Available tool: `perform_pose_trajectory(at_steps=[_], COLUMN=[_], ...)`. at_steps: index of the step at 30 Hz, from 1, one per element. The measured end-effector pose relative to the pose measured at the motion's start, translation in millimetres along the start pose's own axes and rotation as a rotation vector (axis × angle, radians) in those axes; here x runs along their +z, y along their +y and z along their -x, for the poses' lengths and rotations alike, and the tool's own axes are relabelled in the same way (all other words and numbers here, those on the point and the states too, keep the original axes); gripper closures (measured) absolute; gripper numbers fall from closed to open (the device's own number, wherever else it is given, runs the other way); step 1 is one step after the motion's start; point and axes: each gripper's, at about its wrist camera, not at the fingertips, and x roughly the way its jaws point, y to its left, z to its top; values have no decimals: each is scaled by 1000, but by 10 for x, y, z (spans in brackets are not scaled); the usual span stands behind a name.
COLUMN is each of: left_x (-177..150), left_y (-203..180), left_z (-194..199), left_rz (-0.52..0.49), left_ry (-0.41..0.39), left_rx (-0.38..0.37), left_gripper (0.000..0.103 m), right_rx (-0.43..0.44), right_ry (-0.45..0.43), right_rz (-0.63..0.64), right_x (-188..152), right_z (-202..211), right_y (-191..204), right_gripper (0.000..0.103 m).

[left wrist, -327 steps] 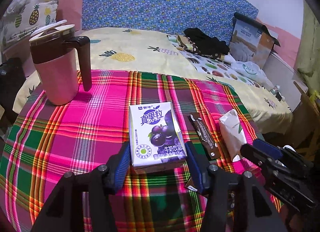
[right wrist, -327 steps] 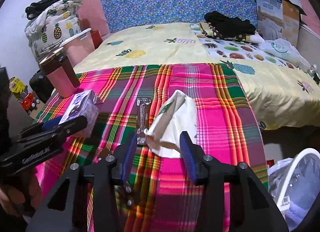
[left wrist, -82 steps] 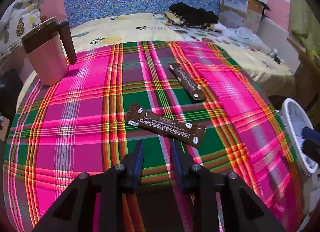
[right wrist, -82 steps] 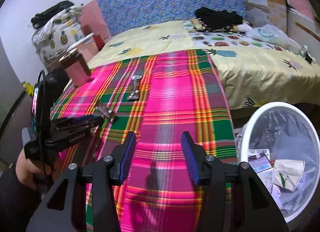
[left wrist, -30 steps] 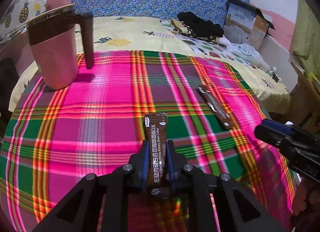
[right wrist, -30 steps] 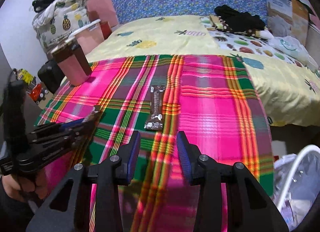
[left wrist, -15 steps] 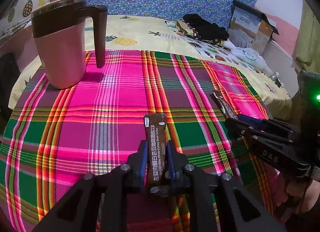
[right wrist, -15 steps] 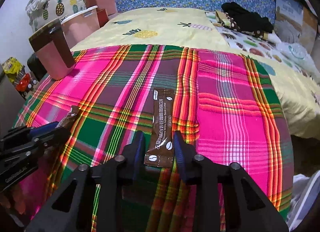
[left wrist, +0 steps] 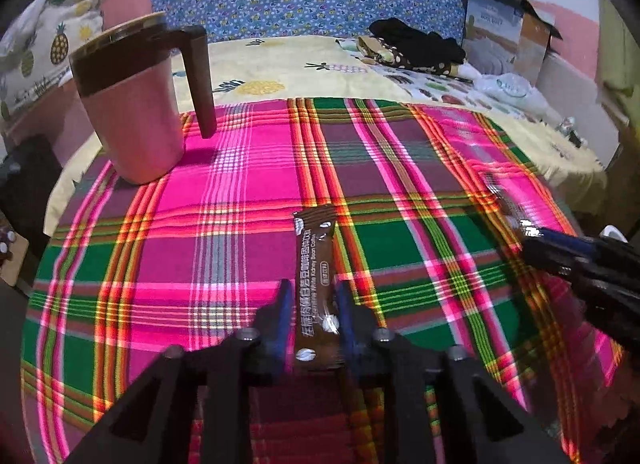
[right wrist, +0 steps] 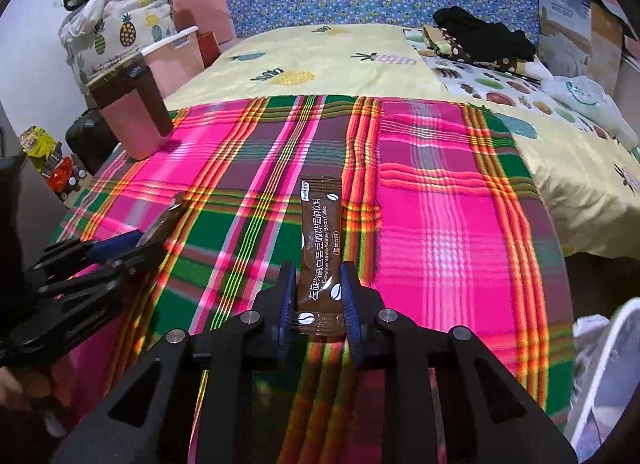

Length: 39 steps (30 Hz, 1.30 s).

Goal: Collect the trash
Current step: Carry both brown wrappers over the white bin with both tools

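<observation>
**Coffee sachets: both off to the bin next**

Coffee sachet [left wrist: 315, 288] sits pinched between the left gripper [left wrist: 311, 314] pads, lifted over the plaid tablecloth [left wrist: 240, 191]. The right gripper [right wrist: 318, 296] is closing its jaws on a second sachet [right wrist: 321, 248], which lies on the cloth between them. Nothing else looks like litter (the pink mug [left wrist: 132, 103] stays). Both sachets have yet to reach the white bin [right wrist: 600, 376] at the table's edge.
</observation>
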Motion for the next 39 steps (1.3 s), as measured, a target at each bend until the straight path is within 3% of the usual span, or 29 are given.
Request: perform_pose_trajectory(at_steps=[8, 14, 21, 39], left_x=[-102, -223, -388, -477], left_y=[-123, -430, -788, -1456], left_z=[353, 788, 1087, 1410], left_rz=[20, -12, -38, -135], left_ry=[-20, -77, -84, -109], left_rx=[-42, -103, -175, -276], left_gripper=[83, 83, 83, 83], right_rx=[-1, -16, -41, -107], right_ry=[-54, -82, -105, -164], right_rz=[-35, -61, -100, -180], right_x=[-153, -315, -497, -796], right_z=[381, 615, 850, 1236], right_y=[-103, -188, -301, -581], right_gripper=[80, 80, 80, 80])
